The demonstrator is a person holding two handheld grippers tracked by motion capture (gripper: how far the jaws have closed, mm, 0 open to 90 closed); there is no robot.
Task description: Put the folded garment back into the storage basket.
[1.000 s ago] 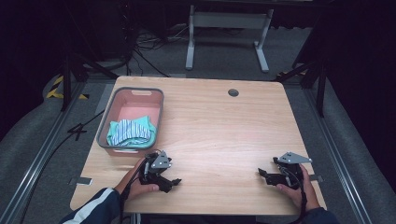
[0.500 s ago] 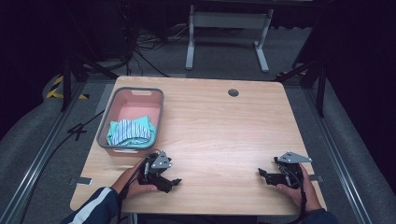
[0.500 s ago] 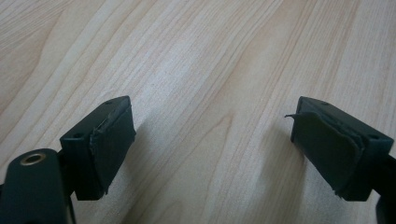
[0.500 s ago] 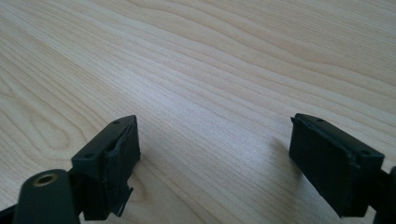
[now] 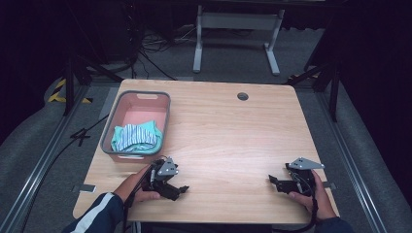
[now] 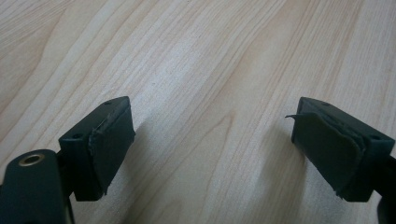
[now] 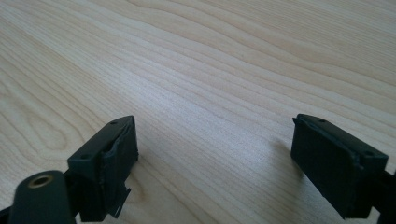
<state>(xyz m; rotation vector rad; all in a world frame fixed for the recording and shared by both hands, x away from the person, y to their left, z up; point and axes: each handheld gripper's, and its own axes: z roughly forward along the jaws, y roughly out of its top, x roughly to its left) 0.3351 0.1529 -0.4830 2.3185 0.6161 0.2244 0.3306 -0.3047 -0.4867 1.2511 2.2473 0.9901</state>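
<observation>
We hold both claws low at the near edge of the wooden desk (image 5: 228, 131), one at each near corner, and neither has anything in it. Our left claw (image 5: 180, 190) has its jaws spread wide with bare wood grain between the pads (image 6: 109, 144), as the left gripper view shows. Our right claw (image 5: 273, 180) is equally released; the right gripper view shows only desk between its two black pads (image 7: 116, 158).

The thing nearest to our hands is the striped teal-and-white cloth (image 5: 135, 137), which lies bunched in the near half of the pink basket (image 5: 165, 114) with a grey rim. The basket sits at the left side of the desk, its long axis running from near to far, and the far half of its floor is bare.

What matters for the coming move is direction. The cloth lies just beyond and slightly to the left of our left claw, with the basket's near wall between them. From our right claw it lies well apart, across most of the desk's width. So we judge the left hand to be the nearer one for reaching it. Our left claw currently points rightward toward the middle of the desk, away from the basket, so we expect it would need to lift over the rim, turn toward the far left and come down on the bunched fabric from above.
</observation>
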